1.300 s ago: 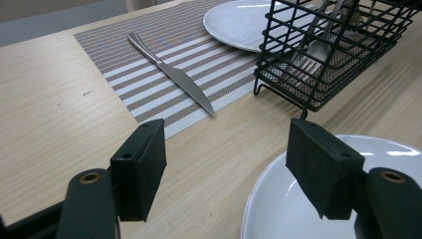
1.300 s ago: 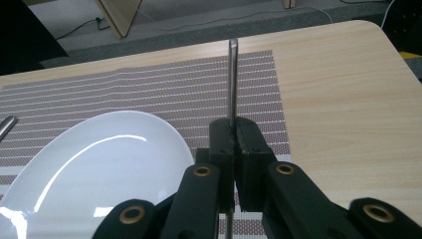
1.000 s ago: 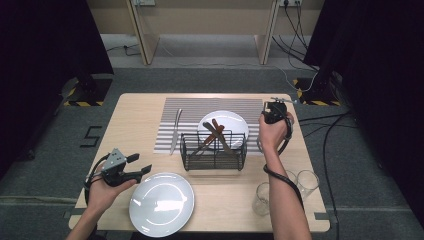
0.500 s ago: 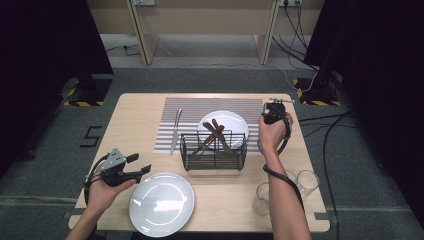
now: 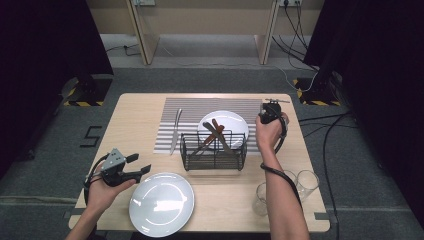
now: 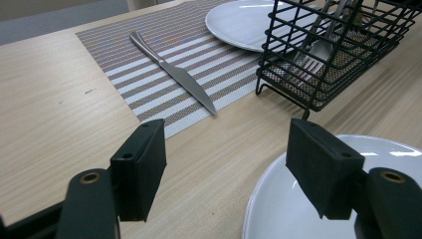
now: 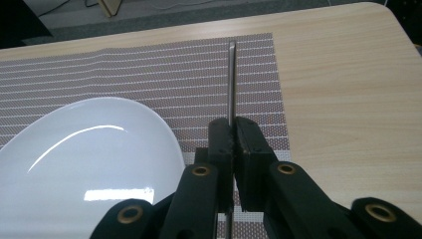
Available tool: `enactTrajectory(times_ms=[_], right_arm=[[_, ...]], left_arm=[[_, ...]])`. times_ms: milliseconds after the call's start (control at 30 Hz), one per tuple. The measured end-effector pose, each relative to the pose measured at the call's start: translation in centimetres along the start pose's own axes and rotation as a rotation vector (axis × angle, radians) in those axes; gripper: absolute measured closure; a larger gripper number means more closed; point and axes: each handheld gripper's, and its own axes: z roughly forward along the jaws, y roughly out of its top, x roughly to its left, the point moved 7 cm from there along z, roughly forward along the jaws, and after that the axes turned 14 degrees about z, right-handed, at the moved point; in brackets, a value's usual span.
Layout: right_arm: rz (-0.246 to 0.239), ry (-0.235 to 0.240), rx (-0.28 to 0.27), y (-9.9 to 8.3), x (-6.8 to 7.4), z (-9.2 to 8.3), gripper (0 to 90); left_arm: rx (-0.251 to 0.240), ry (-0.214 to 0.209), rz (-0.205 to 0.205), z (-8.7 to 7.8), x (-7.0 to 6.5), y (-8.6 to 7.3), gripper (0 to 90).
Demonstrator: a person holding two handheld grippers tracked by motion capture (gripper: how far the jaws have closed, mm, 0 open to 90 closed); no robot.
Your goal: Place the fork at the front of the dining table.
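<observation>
Black wire caddy (image 5: 213, 151) holds cutlery (image 5: 216, 134), fork (image 6: 318, 49) included.

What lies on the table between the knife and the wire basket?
Nothing stands there. In the left gripper view, between the knife and the wire basket lie only the striped placemat and bare table. The high view shows the same.
</observation>
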Motion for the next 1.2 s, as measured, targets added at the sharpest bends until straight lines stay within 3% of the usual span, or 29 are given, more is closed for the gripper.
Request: enactTrajectory(times_ms=[367, 733, 1200], right_arm=[[0.013, 0.001, 0.019, -0.11, -0.02, 0.84, 86.5], [0.014, 0.016, 0.036, 0.16, 0.12, 0.25, 87.5], [-0.009, -0.01, 0.068, 0.04, 0.09, 0.42, 87.5]], left_arm=[[0.0, 0.0, -0.001, 0.01, 0.02, -0.02, 31.8], [-0.001, 0.002, -0.005, 0.0, 0.02, -0.04, 31.9], [-0.002, 0.004, -0.005, -0.08, 0.05, -0.08, 32.0]])
